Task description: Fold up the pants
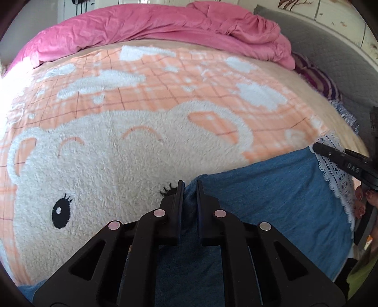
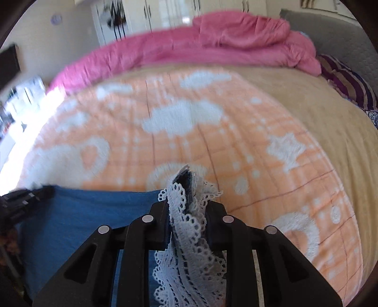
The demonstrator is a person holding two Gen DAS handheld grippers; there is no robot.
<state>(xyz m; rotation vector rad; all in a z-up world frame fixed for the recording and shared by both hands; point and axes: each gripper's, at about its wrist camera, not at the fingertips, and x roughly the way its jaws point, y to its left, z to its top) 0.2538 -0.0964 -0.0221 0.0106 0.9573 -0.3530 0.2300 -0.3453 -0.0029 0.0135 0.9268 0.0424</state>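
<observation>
The blue pants [image 1: 264, 200] with a white lace hem [image 1: 335, 174] are stretched between my two grippers above the bed. My left gripper [image 1: 189, 186] is shut on a blue fabric edge of the pants. In the right wrist view my right gripper [image 2: 186, 189] is shut on the bunched lace hem [image 2: 189, 236], with the blue cloth [image 2: 82, 212] spreading to the left. The right gripper's fingers [image 1: 340, 158] show at the right edge of the left wrist view, on the lace. The left gripper [image 2: 26, 196] shows blurred at the far left of the right wrist view.
A fluffy orange and white bear-and-cloud blanket [image 1: 132, 132] covers the bed. A crumpled pink duvet [image 1: 165, 26] lies along the far side. A purple striped pillow [image 1: 316, 78] sits at the far right by a grey headboard [image 1: 330, 47]. White cupboards [image 2: 153, 14] stand behind the bed.
</observation>
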